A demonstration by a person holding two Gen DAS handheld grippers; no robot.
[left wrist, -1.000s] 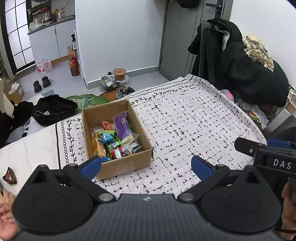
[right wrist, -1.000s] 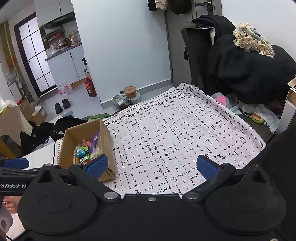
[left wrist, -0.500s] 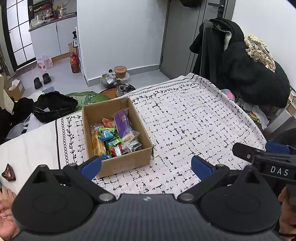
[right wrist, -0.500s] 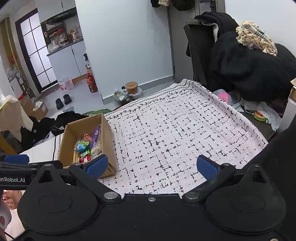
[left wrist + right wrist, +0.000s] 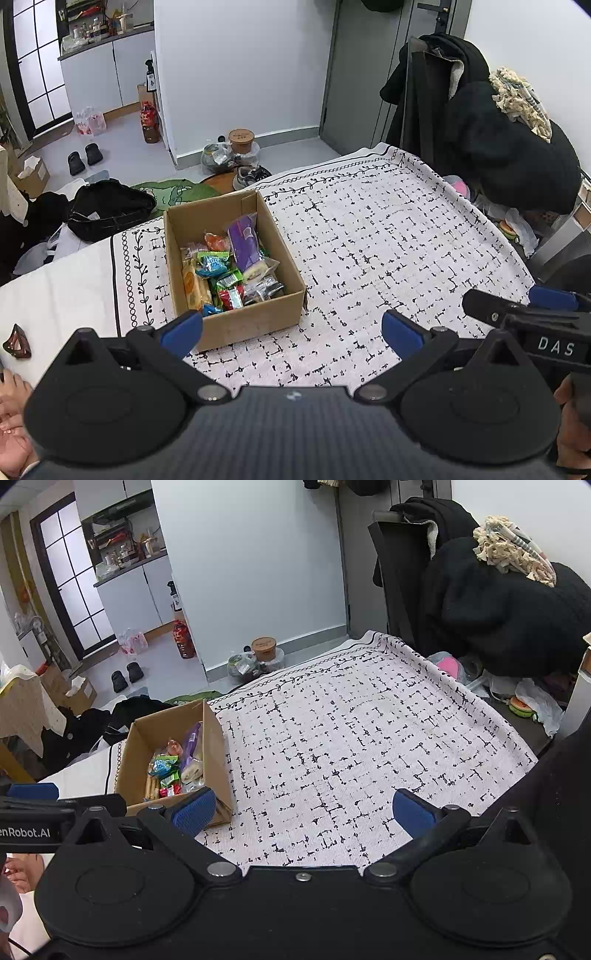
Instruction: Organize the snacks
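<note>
An open cardboard box (image 5: 236, 325) stands on the patterned tablecloth (image 5: 388, 251) and holds several snack packets, among them a purple pack (image 5: 243, 243). My left gripper (image 5: 291, 330) is open and empty, held above the table just in front of the box. My right gripper (image 5: 303, 810) is open and empty, to the right of the box (image 5: 218, 746). The right gripper's body shows at the right edge of the left wrist view (image 5: 532, 325).
A small dark brown object (image 5: 16, 341) lies on the table at the far left. Dark coats (image 5: 498, 147) hang past the table's right edge. Bags, shoes and a jar (image 5: 242, 138) lie on the floor beyond the far edge.
Both grippers have shifted slightly, so the box and table sit a little lower in both views. Both stay open and empty.
</note>
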